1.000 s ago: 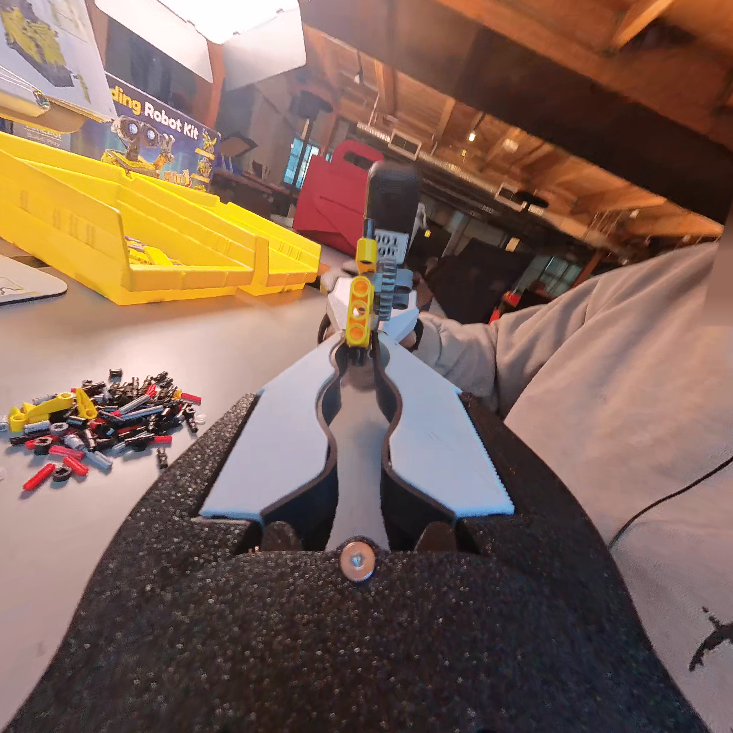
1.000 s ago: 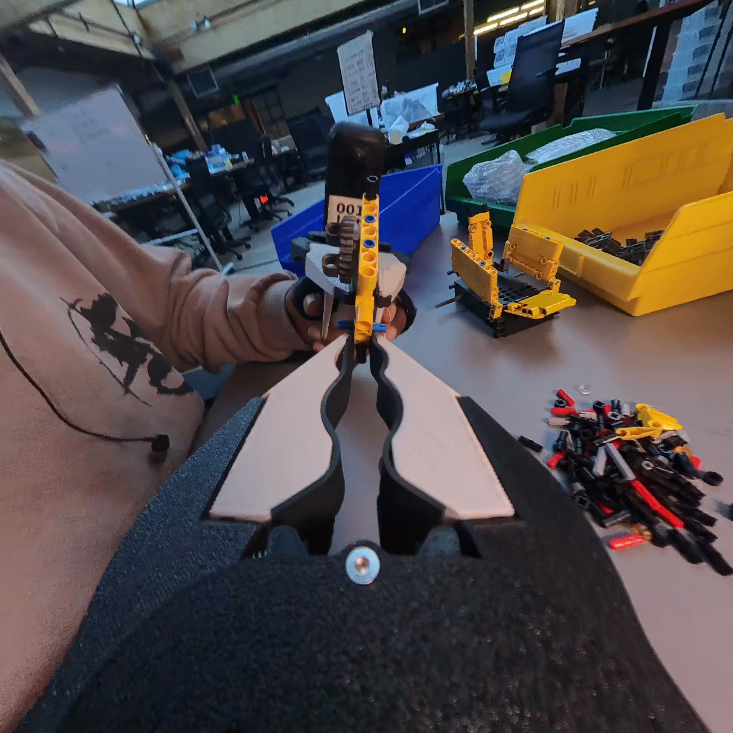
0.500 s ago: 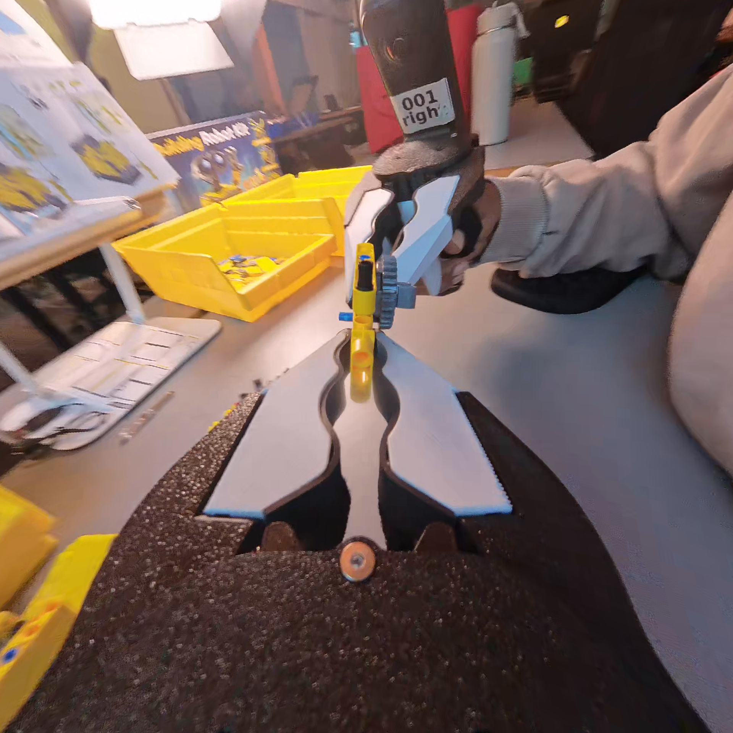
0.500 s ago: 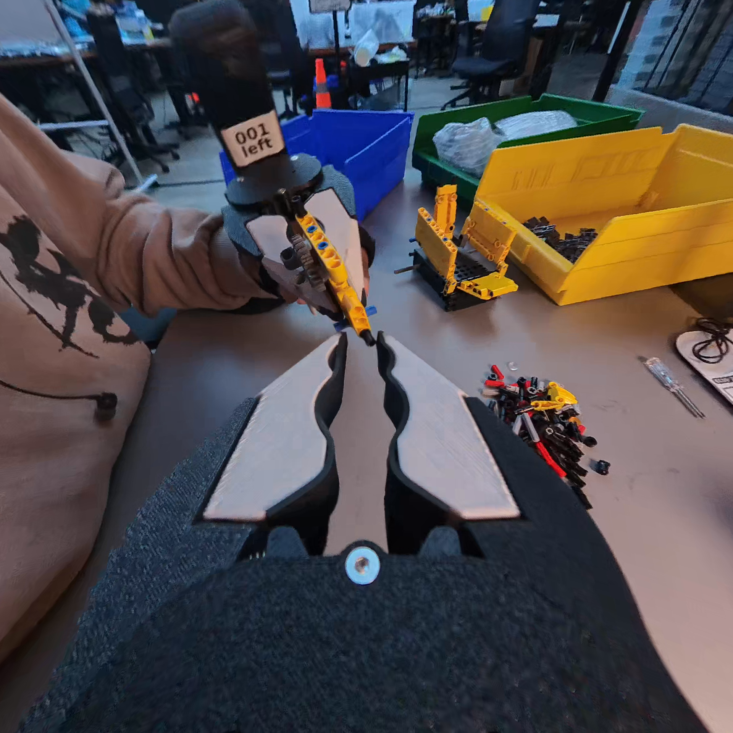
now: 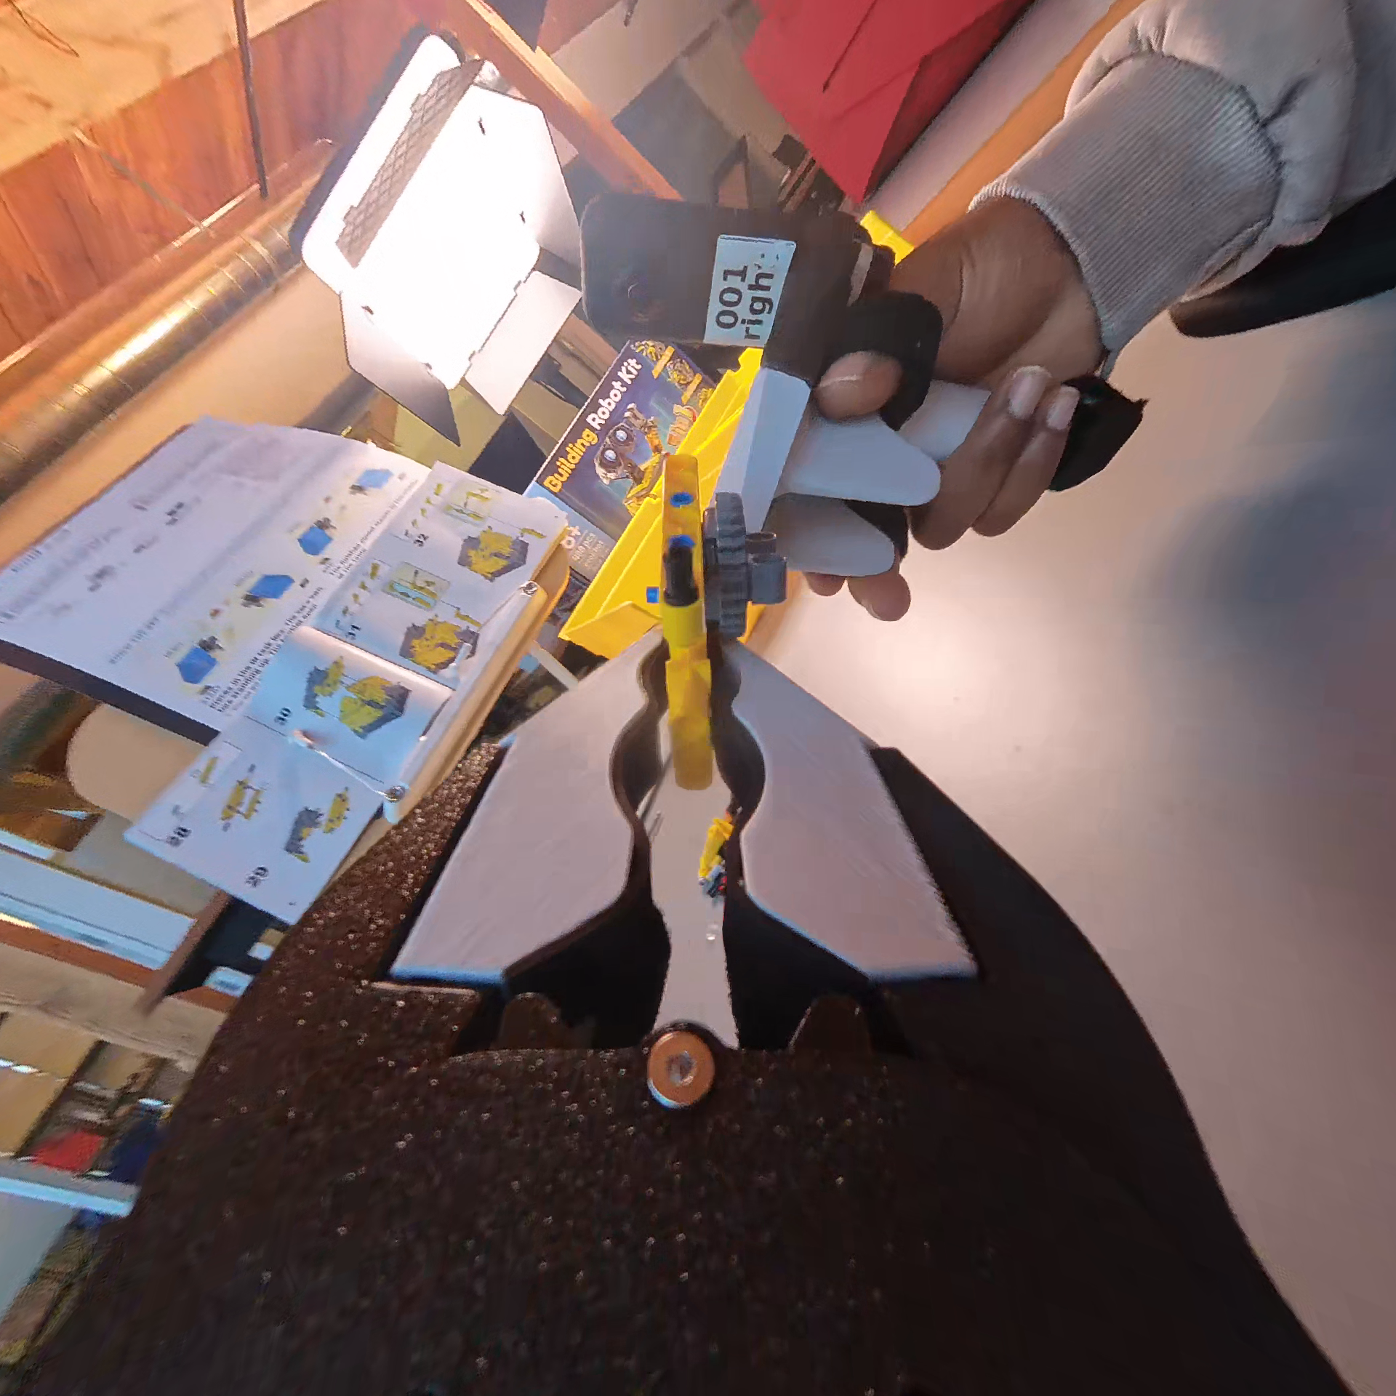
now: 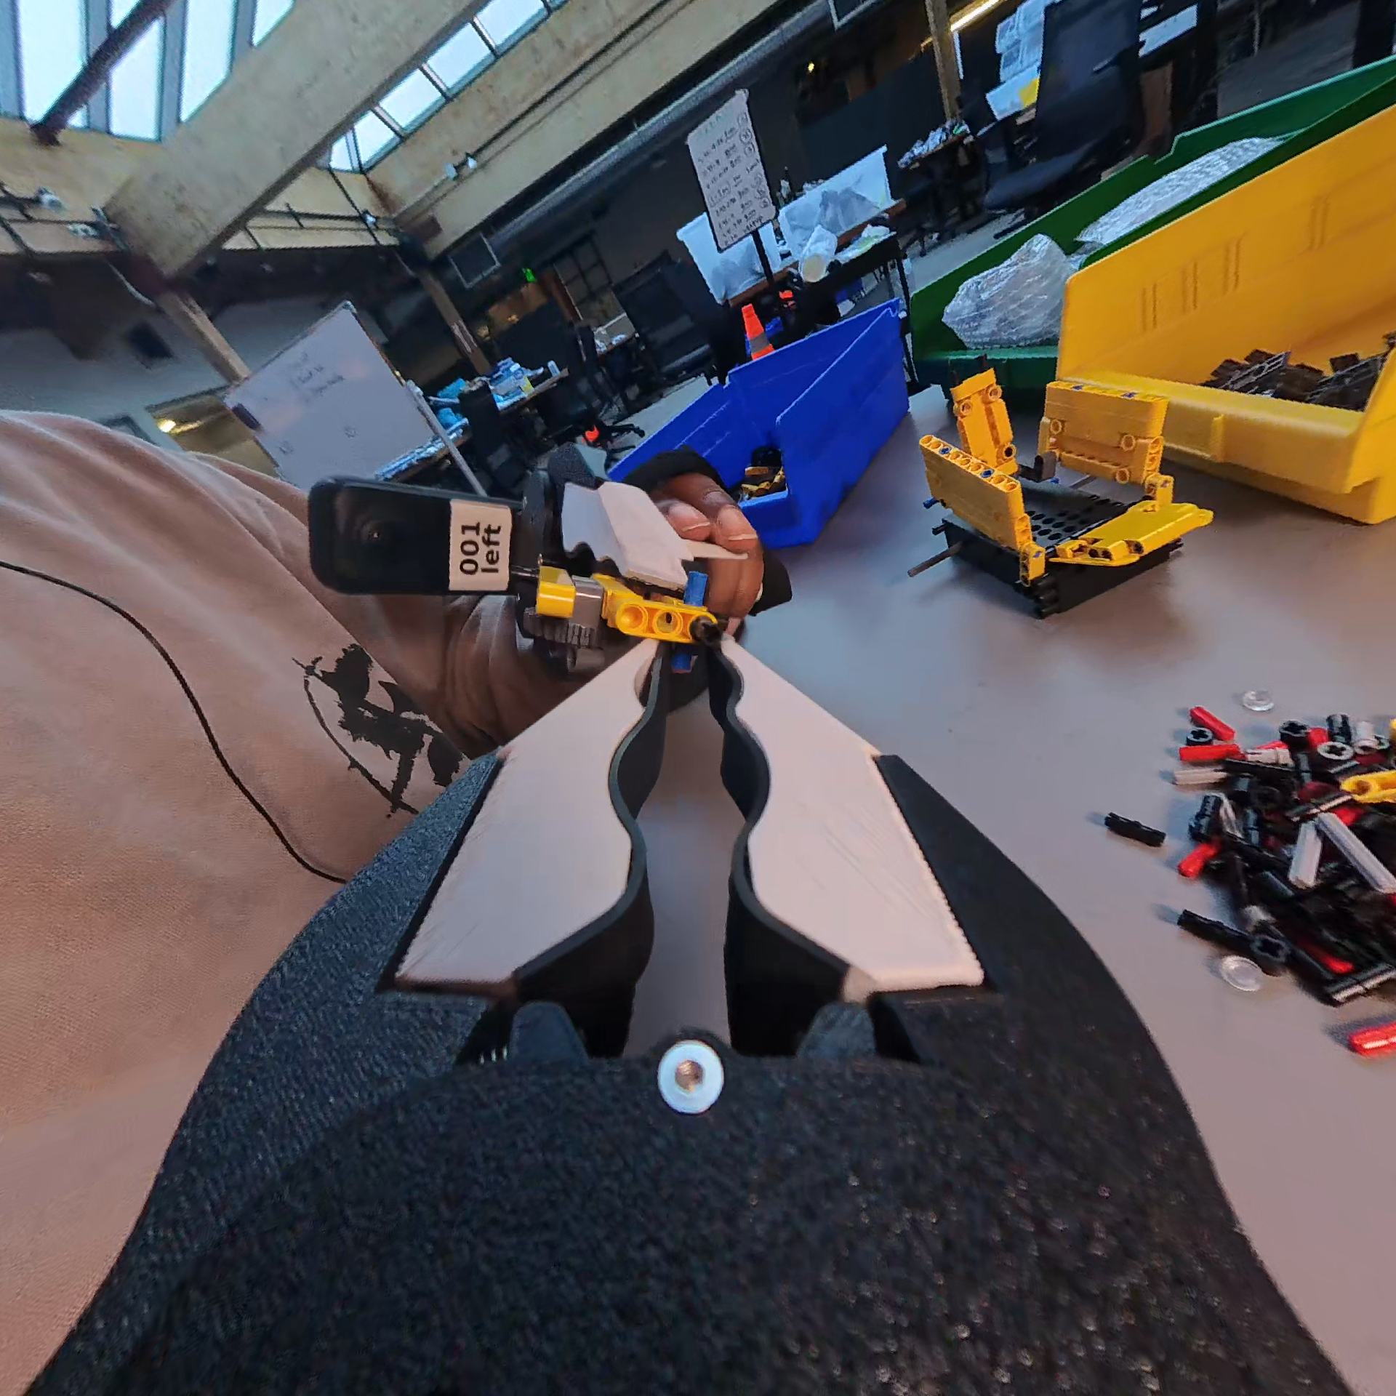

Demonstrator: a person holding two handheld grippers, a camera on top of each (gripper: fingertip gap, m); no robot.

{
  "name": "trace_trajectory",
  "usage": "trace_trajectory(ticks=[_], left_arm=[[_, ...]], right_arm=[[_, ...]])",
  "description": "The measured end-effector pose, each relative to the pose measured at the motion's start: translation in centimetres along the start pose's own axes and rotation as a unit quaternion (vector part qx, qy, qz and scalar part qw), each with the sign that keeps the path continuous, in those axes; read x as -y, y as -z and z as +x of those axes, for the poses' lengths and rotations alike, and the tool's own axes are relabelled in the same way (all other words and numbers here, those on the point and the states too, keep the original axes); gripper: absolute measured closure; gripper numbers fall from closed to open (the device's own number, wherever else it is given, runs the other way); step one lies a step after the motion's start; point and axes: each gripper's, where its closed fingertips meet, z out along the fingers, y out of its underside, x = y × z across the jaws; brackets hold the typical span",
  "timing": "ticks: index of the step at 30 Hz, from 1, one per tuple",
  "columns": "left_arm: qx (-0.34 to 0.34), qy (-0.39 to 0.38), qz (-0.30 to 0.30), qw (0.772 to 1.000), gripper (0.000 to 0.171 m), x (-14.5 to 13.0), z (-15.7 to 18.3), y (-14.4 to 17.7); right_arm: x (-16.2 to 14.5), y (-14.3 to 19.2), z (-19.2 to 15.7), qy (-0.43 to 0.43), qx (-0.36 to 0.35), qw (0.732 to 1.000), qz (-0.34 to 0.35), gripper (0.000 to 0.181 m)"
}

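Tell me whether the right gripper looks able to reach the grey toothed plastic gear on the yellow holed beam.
Probably yes. The left gripper clamps the yellow holed beam below the grey toothed plastic gear, leaving the gear exposed. The right gripper sits close beside that beam, with nothing between.

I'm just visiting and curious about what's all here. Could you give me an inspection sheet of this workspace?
Surface: grey table.
Job's things: yellow beam carrying a grey gear, held off the table; part-built yellow model standing beside the yellow bin.
Clutter: pile of small parts loose on the table; blue bin farther back.
Grippers: left gripper shut on the yellow beam; right gripper tips at the beam's pin end, grip unclear.
Cables: thin black cable across the person's sweatshirt.
Surroundings: instruction booklet, bright lamp, workshop desks beyond.
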Motion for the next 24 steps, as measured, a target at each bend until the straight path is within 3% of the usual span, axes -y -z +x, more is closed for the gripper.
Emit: trace_trajectory(ticks=[3,7,9,12,13,15,21,24], left_arm=[[-0.001,-0.010,-0.012,1.000,0.165,-0.4,0.2,-0.1],[-0.071,0.137,-0.019,0.988,0.150,-1.5,1.4,-0.4],[-0.151,0.262,0.000,0.953,0.135,-1.3,2.3,-0.1],[-0.250,0.443,0.044,0.860,0.120,0.0,2.2,0.8],[-0.255,0.481,0.048,0.838,0.118,-0.1,1.8,0.9],[-0.269,0.511,0.051,0.815,0.117,-0.3,1.8,1.1],[-0.280,0.498,0.026,0.820,0.108,-0.8,2.4,1.0],[-0.275,0.473,-0.001,0.837,0.105,-1.5,2.5,1.1]], right_arm=[[0.0,0.0,0.1,0.005,-0.004,1.000,0.010,0.176],[0.0,0.5,1.3,0.065,-0.054,0.996,-0.011,0.178],[0.1,0.9,1.7,0.097,-0.077,0.992,-0.023,0.178],[0.1,1.4,2.0,0.133,-0.097,0.986,-0.034,0.178],[0.2,1.5,2.1,0.151,-0.110,0.982,-0.035,0.178],[0.7,1.7,2.0,0.188,-0.127,0.973,-0.040,0.178],[0.9,2.6,2.6,0.259,-0.187,0.944,-0.081,0.179],[0.1,2.9,3.1,0.248,-0.191,0.943,-0.113,0.178]])
